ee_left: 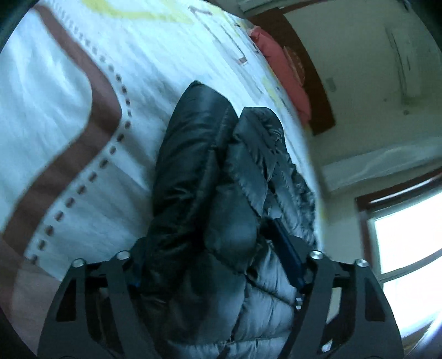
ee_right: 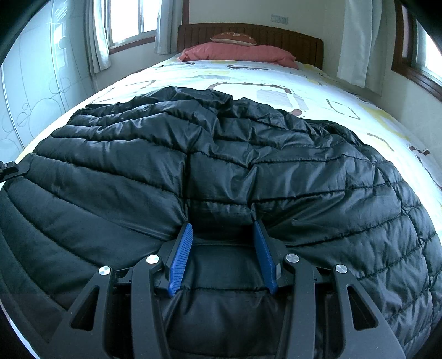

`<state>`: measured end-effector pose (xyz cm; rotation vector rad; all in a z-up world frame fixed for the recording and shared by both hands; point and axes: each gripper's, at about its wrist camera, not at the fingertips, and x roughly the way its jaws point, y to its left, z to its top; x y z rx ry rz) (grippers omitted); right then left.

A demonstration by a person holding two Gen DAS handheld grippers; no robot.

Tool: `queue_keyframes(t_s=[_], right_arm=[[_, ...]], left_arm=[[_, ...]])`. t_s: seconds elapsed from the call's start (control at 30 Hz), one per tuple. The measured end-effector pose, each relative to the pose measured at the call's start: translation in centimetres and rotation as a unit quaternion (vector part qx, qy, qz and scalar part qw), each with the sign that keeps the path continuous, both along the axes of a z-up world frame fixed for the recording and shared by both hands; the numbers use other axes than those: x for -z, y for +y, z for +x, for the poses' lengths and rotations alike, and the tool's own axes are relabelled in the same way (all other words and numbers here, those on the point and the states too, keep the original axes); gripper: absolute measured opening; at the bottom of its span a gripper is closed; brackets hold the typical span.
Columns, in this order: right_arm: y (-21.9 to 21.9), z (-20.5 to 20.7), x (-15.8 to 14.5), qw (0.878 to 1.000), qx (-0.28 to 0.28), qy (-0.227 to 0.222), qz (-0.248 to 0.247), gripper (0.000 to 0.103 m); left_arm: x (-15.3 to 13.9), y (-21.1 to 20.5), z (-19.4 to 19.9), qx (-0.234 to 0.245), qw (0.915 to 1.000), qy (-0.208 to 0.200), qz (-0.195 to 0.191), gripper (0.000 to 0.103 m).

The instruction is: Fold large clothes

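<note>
A black quilted puffer jacket [ee_right: 221, 154] lies spread over the near part of the bed [ee_right: 317, 85]. My right gripper [ee_right: 223, 229] stands open with its blue pads [ee_right: 181, 254] pressed down on the jacket's near edge; a fold of fabric lies between the jaws. In the left wrist view the jacket [ee_left: 210, 171] is bunched into thick folds that rise between the jaws of my left gripper [ee_left: 215, 248]. One blue pad [ee_left: 287, 251] shows on the right; the left pad is buried in fabric. The view is tilted and blurred.
The bed has a white cover with brown and yellow shapes [ee_left: 83, 110]. A pink pillow [ee_right: 240, 53] lies against the brown headboard [ee_right: 276, 36]. Curtained windows [ee_right: 132, 19] stand behind. A white wardrobe [ee_right: 36, 82] is on the left.
</note>
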<state>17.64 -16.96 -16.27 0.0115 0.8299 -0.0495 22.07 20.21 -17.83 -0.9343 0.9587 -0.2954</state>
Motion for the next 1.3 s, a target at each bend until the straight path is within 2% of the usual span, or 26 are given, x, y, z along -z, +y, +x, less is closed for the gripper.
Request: queue_keyframes(t_s=[0.1, 0.2, 0.27, 0.43, 0.53, 0.6, 0.63, 0.77, 0.93, 1.07, 1.13, 1.2, 1.3], right_arm=[[0.1, 0.1, -0.1, 1.000, 0.000, 0.000, 0.000, 0.046], [0.1, 0.1, -0.1, 1.000, 0.001, 0.000, -0.002, 0.046], [0.1, 0.1, -0.1, 1.000, 0.001, 0.000, -0.002, 0.046], [0.3, 0.3, -0.5, 1.000, 0.001, -0.001, 0.002, 0.046], [-0.4, 0.4, -0.9, 1.000, 0.001, -0.002, 0.031, 0.046], [-1.4, 0.6, -1.3, 0.998, 0.001, -0.004, 0.061, 0.048], [-2.0, 0.6, -1.5, 0.997, 0.005, -0.004, 0.075, 0.049], [-5.0, 0.4, -2.9, 0.995, 0.040, -0.024, 0.092, 0.063], [-11.4, -0.4, -5.6, 0.989, 0.103, -0.066, 0.088, 0.074], [-16.9, -0.5, -5.4, 0.983, 0.151, -0.047, 0.098, 0.077], [-19.6, 0.0, -4.2, 0.979, 0.162, -0.016, 0.124, 0.077], [-21.5, 0.1, -2.6, 0.971, 0.163, 0.005, 0.174, 0.077], [-23.6, 0.6, 0.1, 0.951, 0.163, 0.033, 0.260, 0.077]], left_arm=[[0.5, -0.3, 0.8, 0.011, 0.9994, -0.009, 0.032, 0.069], [0.1, -0.9, 1.0, 0.014, 0.9989, -0.010, 0.044, 0.070], [-0.2, -1.3, 1.0, 0.023, 0.9987, -0.018, 0.043, 0.056], [0.1, -1.2, 0.4, 0.013, 0.9979, -0.030, 0.057, 0.046], [-0.2, -1.5, 0.3, 0.010, 0.9970, -0.032, 0.070, 0.044], [-0.1, -1.4, 0.2, 0.008, 0.9973, -0.032, 0.065, 0.043], [0.0, -1.3, 0.2, 0.007, 0.9976, -0.031, 0.062, 0.043], [-0.1, -1.5, -0.1, 0.004, 0.9978, -0.030, 0.059, 0.042], [0.0, -1.4, -0.6, 0.003, 0.9984, -0.028, 0.049, 0.042], [0.2, -1.1, -0.8, 0.003, 0.9988, -0.026, 0.041, 0.042], [0.3, -1.0, -0.8, 0.003, 0.9989, -0.025, 0.039, 0.042], [0.3, -0.9, -0.9, 0.003, 0.9990, -0.025, 0.037, 0.042], [0.4, -0.9, -0.9, 0.003, 0.9991, -0.024, 0.036, 0.042]])
